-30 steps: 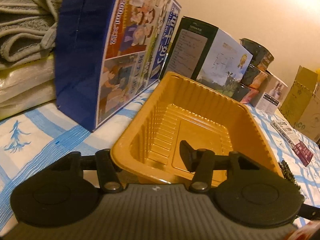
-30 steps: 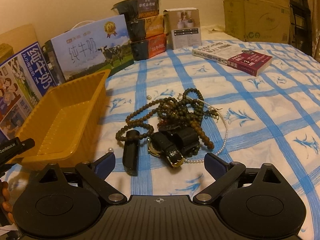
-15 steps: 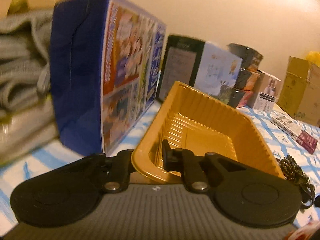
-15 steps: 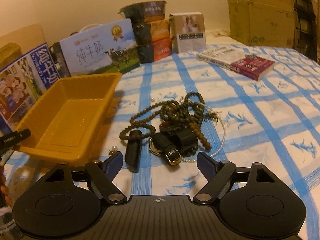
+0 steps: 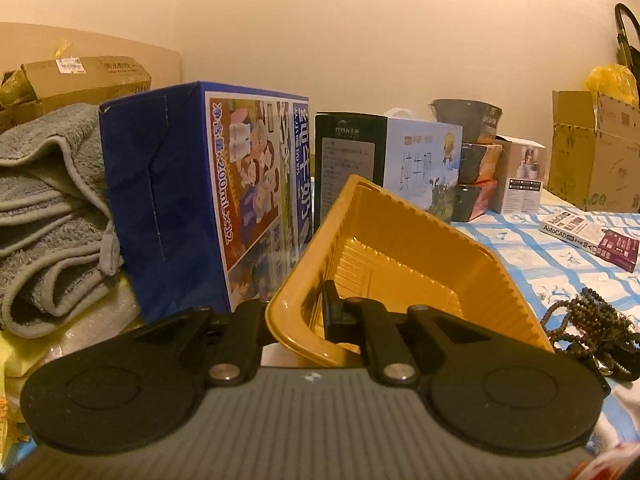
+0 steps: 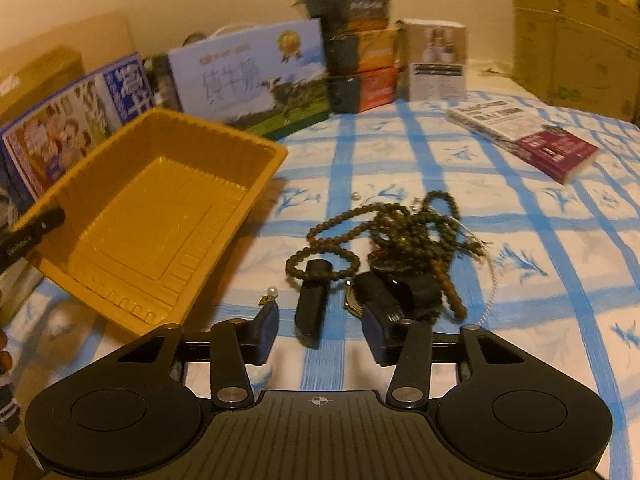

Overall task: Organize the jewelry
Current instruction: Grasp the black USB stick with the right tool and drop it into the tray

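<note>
Tray [image 5: 404, 248] now tilted up in left claw [image 5: 298, 320], milk boxes [image 5: 224, 200] behind.

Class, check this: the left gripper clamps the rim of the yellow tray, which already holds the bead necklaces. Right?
Not quite. The left gripper does clamp the yellow tray, but the tray is empty; the right wrist view shows the bead necklaces lying on the checked cloth.

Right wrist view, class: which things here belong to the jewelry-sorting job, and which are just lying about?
Part of the job:
- yellow tray, gripped by the left gripper
- bead strands
- watch
- pearl necklace
- loose pearl
- right gripper, closing, pads touching nothing

Lying about:
- milk cartons
- book
- cardboard box
</note>
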{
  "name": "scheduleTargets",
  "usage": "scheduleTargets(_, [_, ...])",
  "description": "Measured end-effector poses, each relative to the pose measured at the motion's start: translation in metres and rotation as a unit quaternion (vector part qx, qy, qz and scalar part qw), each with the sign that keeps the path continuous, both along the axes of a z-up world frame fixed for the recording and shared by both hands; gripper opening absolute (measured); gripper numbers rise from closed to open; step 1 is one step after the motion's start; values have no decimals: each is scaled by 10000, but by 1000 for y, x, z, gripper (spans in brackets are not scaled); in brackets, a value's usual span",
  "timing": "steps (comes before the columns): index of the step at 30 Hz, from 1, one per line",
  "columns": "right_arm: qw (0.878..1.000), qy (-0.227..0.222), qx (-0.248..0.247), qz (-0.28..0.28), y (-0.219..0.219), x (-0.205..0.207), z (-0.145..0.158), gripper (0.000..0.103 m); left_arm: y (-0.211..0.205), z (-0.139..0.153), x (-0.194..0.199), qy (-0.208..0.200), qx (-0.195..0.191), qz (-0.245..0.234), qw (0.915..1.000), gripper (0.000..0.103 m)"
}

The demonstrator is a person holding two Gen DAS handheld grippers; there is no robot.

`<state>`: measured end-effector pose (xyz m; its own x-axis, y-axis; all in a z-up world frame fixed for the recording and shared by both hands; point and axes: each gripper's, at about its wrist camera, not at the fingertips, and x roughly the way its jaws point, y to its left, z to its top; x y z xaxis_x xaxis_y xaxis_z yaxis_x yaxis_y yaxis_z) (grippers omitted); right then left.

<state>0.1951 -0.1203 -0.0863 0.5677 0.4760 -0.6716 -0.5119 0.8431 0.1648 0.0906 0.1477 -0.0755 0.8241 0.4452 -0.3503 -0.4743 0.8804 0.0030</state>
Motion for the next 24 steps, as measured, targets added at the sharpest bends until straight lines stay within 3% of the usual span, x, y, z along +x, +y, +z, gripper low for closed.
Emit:
scheduleTargets(10, [9978,546,-377,-8,33,43,-34,32,-6,4,9,-64,229,-137,9996,10])
scheduleTargets(14, [9972,708,-241,-48,32,52,-44,29,-4,3,11,-77,169,-137,9997,10])
scheduleTargets(16, [9973,675,-272,-19,32,51,-44,22,-2,2,11,-77,117,-135,9998,10])
scheduleTargets(24, [9908,1317,178,-255,15,45,-33,21,4,4,10,-102,42,-185,9998,10])
